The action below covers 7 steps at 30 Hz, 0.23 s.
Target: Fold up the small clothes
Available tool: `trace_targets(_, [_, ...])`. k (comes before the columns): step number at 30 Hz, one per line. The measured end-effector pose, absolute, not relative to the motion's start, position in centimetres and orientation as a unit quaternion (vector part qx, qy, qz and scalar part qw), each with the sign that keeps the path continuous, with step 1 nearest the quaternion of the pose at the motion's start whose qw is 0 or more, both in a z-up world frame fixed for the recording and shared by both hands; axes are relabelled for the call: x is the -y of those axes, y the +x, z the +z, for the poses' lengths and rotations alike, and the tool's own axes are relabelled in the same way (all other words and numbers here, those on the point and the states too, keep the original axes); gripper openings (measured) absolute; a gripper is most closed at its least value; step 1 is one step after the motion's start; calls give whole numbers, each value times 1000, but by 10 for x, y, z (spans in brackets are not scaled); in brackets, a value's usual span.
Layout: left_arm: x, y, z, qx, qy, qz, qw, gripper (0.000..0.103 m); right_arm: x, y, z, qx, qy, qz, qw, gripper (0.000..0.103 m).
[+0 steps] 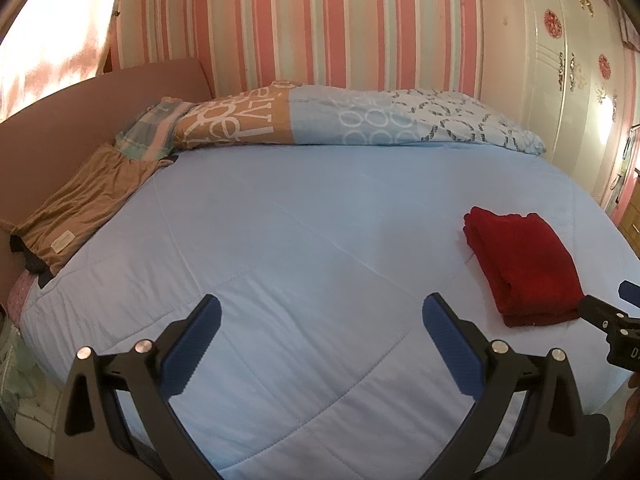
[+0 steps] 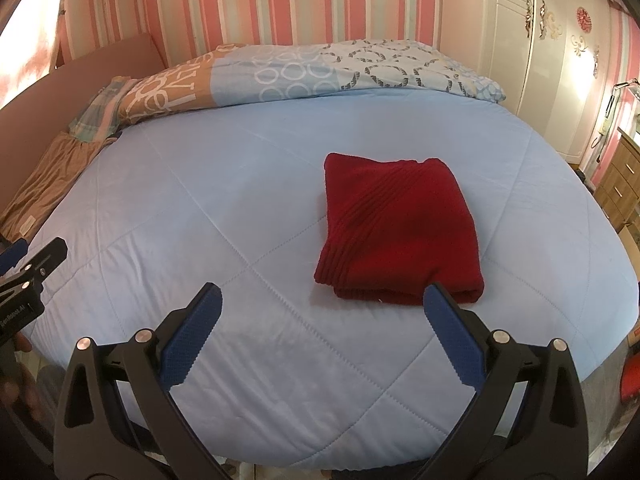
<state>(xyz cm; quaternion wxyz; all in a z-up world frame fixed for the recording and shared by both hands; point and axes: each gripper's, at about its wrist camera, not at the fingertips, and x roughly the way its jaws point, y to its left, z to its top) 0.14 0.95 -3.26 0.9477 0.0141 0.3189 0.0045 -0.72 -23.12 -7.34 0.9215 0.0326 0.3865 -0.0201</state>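
A dark red knit garment lies folded into a neat rectangle on the light blue quilt; it also shows in the left wrist view at the right. My right gripper is open and empty, just in front of the garment's near edge, its right finger close to the near right corner. My left gripper is open and empty above bare quilt, to the left of the garment. The right gripper's tip shows at the right edge of the left wrist view.
A folded patterned duvet lies along the far side by the striped wall. A brown cloth and a pastel checked cloth lie at the far left by the headboard. A white wardrobe and wooden drawers stand to the right.
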Motion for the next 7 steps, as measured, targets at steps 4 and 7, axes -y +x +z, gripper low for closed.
trace_targets(4, [-13,4,-37,-332,-1,14,943,101,231,-8,-73,-386,33,-22,922,100])
trace_targets(7, [-15,5,-39,-335,-4,18,942,101,231,-9,-73,-385,34,-22,922,100])
